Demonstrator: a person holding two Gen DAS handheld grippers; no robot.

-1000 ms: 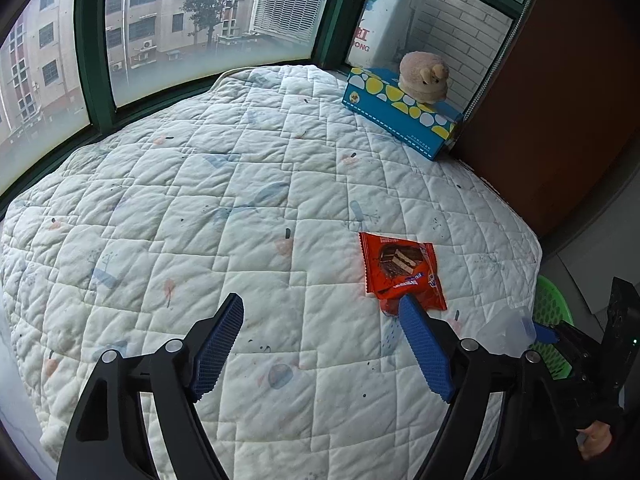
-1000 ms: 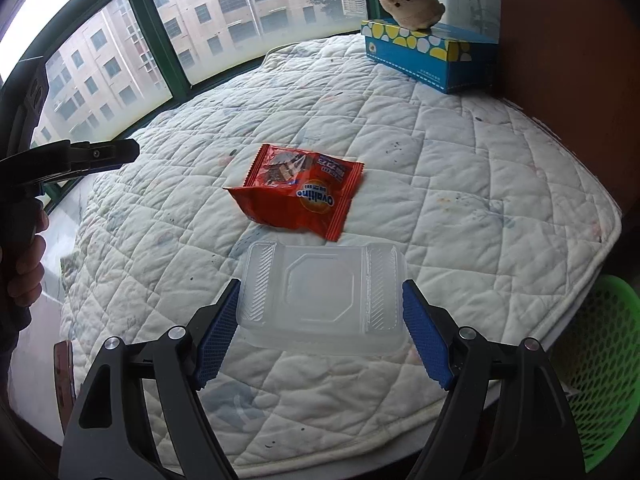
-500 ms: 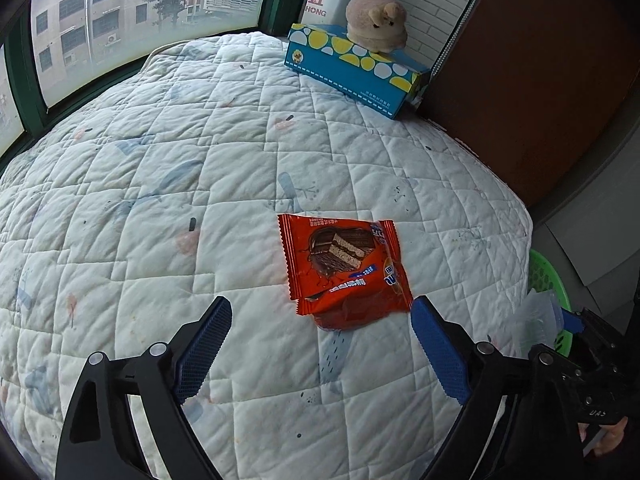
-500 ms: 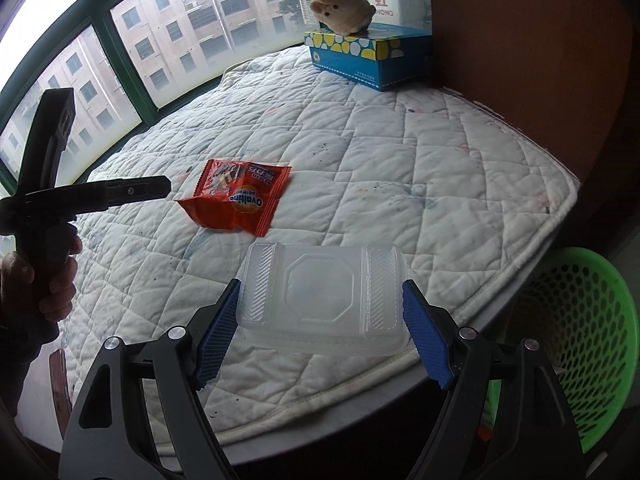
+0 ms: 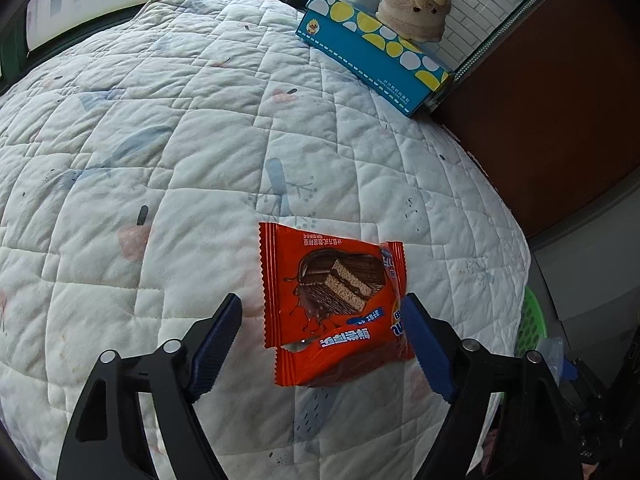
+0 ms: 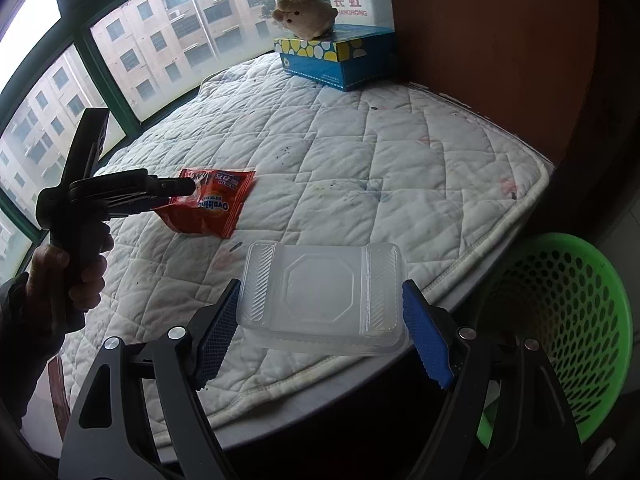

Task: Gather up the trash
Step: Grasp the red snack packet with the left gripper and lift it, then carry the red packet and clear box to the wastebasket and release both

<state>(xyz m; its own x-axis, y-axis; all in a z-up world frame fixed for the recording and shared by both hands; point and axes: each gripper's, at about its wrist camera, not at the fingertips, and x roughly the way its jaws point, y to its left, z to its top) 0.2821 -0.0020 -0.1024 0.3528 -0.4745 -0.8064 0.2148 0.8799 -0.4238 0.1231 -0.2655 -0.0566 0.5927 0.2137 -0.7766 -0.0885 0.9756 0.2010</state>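
Observation:
A red snack wrapper (image 5: 332, 304) lies on the quilted white mat (image 5: 168, 168). My left gripper (image 5: 320, 348) is open, its jaws on either side of the wrapper's near end; the right pad touches or nearly touches its edge. The wrapper (image 6: 212, 208) and the left gripper (image 6: 160, 192) also show in the right wrist view. My right gripper (image 6: 322, 336) is shut on a clear plastic tray (image 6: 324, 292), held above the mat's near edge, left of the green mesh basket (image 6: 560, 312).
A blue tissue box (image 5: 372, 52) with a beige plush toy (image 5: 414, 8) on it stands at the mat's far corner by a brown wall. Windows run along the far left. The basket's rim (image 5: 532, 320) shows off the mat's right edge.
My left gripper has moved forward and down until the wrapper lies between its jaws. My right gripper has carried the tray rightward toward the mat's edge and the basket.

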